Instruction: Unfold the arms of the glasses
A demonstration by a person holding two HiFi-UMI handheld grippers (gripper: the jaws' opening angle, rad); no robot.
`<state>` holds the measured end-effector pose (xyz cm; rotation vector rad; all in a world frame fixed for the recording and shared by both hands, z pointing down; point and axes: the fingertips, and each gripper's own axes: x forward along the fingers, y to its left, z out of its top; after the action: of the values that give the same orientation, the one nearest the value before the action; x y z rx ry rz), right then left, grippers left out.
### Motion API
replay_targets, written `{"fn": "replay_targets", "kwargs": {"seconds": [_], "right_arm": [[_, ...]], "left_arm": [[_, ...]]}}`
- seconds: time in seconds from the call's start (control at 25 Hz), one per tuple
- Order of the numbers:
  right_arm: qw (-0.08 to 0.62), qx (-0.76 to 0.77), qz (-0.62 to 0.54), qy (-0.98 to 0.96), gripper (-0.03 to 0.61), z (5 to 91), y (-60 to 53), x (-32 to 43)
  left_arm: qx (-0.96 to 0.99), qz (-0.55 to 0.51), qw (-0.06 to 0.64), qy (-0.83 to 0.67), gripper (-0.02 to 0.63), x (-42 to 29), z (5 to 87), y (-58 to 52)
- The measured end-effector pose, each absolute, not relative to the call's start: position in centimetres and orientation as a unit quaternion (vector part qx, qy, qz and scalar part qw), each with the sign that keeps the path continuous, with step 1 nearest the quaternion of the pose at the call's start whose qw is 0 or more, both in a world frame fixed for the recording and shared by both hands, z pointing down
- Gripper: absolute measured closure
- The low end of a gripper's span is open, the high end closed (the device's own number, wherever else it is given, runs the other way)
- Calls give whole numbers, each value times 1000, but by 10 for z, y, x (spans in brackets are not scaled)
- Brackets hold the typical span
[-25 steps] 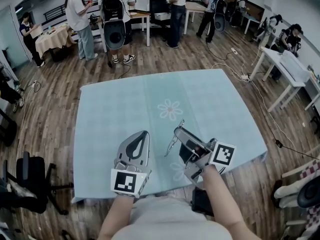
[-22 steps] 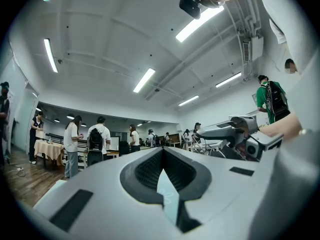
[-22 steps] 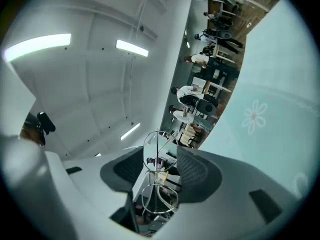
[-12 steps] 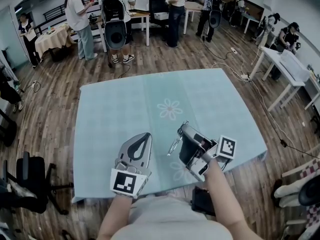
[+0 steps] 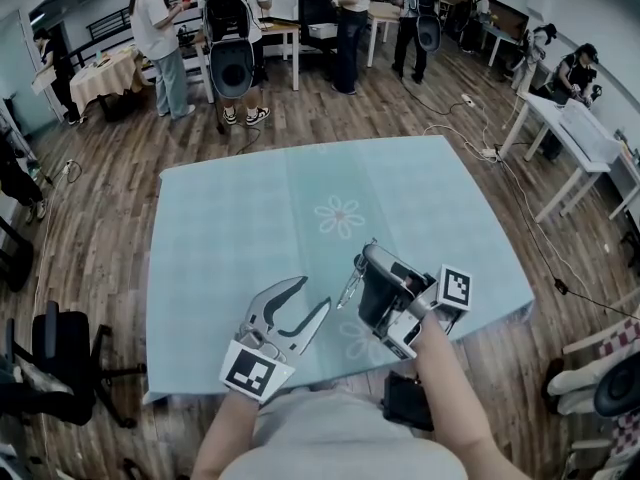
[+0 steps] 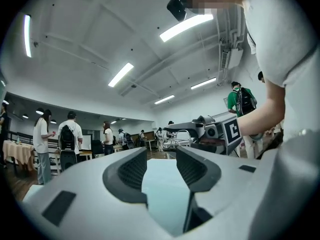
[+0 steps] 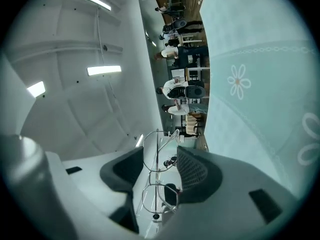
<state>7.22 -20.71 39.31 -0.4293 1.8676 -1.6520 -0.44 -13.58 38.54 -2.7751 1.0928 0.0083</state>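
**A:** Glasses (image 7: 156, 196) are clamped in the right gripper (image 7: 159, 154), in the air over the table's (image 5: 230, 218) near edge. Arms look folded.

**B:** What's changed?

**A:** The left gripper (image 5: 312, 296) has swung toward the glasses and its jaws have just been opening. They're wide now, nothing between them, just beside the frame but not touching. Reads as lining up on an arm.

**B:** Room?

**A:** Open cloth ahead. The edge is right below, so a drop could go off. People (image 5: 232, 38) are well apart.
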Motion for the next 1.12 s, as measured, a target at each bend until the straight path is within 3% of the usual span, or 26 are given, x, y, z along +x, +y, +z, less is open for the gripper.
{"fn": "replay_targets", "kwargs": {"seconds": [1.12], "right_arm": [[275,-79,-625,727,365,381,-197,69]], "left_arm": [[-939,-19,105,328,436,6,400,-120]]}}
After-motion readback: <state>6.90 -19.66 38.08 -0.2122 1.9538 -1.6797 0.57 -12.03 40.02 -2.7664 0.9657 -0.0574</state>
